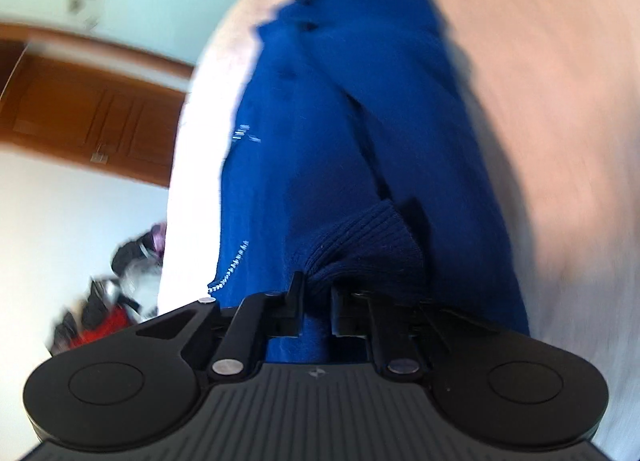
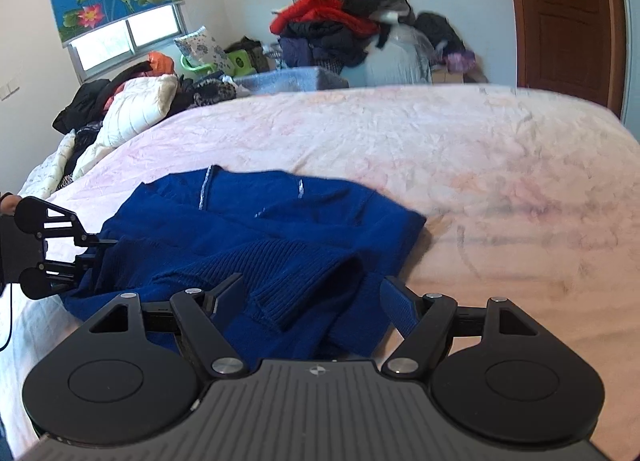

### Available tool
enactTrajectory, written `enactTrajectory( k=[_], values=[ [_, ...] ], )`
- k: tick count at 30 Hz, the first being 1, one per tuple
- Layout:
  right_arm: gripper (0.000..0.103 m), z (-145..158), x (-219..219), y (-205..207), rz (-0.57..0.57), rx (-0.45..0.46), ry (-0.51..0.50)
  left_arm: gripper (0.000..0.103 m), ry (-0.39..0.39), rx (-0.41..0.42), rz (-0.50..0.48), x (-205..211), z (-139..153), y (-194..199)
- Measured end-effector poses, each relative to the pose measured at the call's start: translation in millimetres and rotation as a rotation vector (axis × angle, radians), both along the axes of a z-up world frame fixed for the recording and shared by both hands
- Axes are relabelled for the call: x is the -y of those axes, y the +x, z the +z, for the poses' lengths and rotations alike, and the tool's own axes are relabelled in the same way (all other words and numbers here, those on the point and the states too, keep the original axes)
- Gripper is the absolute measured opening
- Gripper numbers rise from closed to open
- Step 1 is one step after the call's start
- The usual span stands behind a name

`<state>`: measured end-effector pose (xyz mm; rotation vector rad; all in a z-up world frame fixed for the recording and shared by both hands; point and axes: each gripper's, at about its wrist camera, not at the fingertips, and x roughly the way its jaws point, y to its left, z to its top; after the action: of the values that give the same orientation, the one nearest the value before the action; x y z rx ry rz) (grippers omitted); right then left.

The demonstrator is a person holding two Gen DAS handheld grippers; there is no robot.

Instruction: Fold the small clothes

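A small blue knit sweater lies partly folded on the pink bed sheet. It fills the middle of the left wrist view. My left gripper is shut on the sweater's dark ribbed cuff. It also shows in the right wrist view at the sweater's left edge. My right gripper is open, its jaws wide apart just above the sweater's near ribbed edge, holding nothing.
A heap of clothes stands beyond the bed's far side. Pillows and dark garments lie at the bed's left end under a window. A brown door is at the far right.
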<state>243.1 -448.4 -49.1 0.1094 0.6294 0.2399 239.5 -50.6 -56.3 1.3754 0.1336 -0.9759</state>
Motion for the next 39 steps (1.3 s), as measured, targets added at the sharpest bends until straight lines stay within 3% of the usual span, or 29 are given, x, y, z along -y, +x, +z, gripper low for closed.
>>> enactTrajectory(
  k=[4,8,10,13,18,21,26,30,32,33,34,39],
  values=[
    [0.077,-5,-21,-7,0.137,0.114,-0.224,0.011,-0.219,-0.221,0.153,1,36,29],
    [0.067,-12,-45,-10,0.276,0.121,-0.359,0.011,-0.400,-0.436,0.293,-5,59,67],
    [0.062,-18,-58,-9,0.314,0.125,-0.448,0.011,-0.469,-0.500,0.349,-10,64,84],
    [0.056,-27,-70,-2,0.365,0.110,-0.545,0.011,-0.511,-0.557,0.408,-14,62,100],
    [0.055,-38,-87,-3,0.457,0.129,-0.701,0.011,-0.537,-0.627,0.476,-19,56,115],
    [0.055,-36,-90,-3,0.482,0.133,-0.729,0.011,-0.565,-0.668,0.499,-21,56,125],
    [0.056,-41,-97,-19,0.530,0.190,-0.888,0.011,-0.557,-0.667,0.496,-23,52,126],
    [0.050,-39,-99,-12,0.537,0.174,-0.847,0.011,-0.564,-0.675,0.509,-21,49,131],
    [0.033,-32,-99,-6,0.524,0.172,-0.794,0.011,-0.568,-0.681,0.517,-20,48,132],
    [0.017,-29,-96,1,0.494,0.158,-0.761,0.011,-0.574,-0.688,0.521,-20,47,133],
    [0.007,-25,-92,9,0.463,0.138,-0.720,0.011,-0.579,-0.695,0.526,-20,48,134],
    [0.006,0,-52,50,0.287,0.089,-0.432,0.011,-0.655,-0.759,0.588,-30,50,150]
  ],
)
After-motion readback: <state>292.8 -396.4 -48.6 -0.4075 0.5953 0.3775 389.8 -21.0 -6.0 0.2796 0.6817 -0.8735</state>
